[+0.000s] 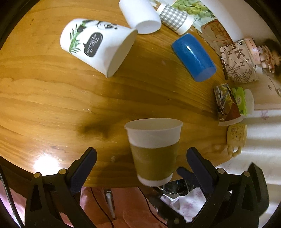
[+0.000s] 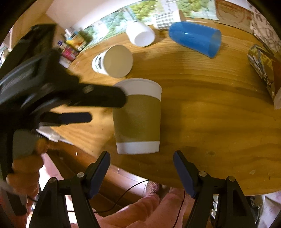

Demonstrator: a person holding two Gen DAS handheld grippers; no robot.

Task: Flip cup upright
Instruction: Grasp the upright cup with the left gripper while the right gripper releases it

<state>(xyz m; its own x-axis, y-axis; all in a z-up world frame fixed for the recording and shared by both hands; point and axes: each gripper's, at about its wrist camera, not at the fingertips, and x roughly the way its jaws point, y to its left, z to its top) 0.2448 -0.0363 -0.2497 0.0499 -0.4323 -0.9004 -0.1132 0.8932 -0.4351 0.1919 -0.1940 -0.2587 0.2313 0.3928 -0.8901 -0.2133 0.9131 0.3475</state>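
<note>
My left gripper (image 1: 140,164) stands open, both pads apart, with the olive-sleeved white paper cup (image 1: 153,150) between them but no contact visible. My right gripper (image 2: 141,168) is likewise open, holding nothing, its pads just short of the same cup's base. That cup stands upright, mouth up, near the front edge of the round wooden table (image 1: 52,105); it appears empty as far as its interior shows. In the right wrist view the left gripper appears blurred at the cup's upper left side.

Judgement: this cup looks finished; the step in hand is clearing away from it. Do so by drawing both grippers straight back, pads wide, so neither clips the light cup so near the table edge.

Further out, still on their sides: a white paper cup printed with a panda and bamboo (image 1: 94,45), mouth toward me, empty; a plain white paper cup (image 1: 140,15), empty; a blue plastic tumbler (image 1: 194,57); a grey-checked paper cup (image 1: 174,18). A dark printed paper cup (image 1: 227,105) lies at the right rim; contents not visible
</note>
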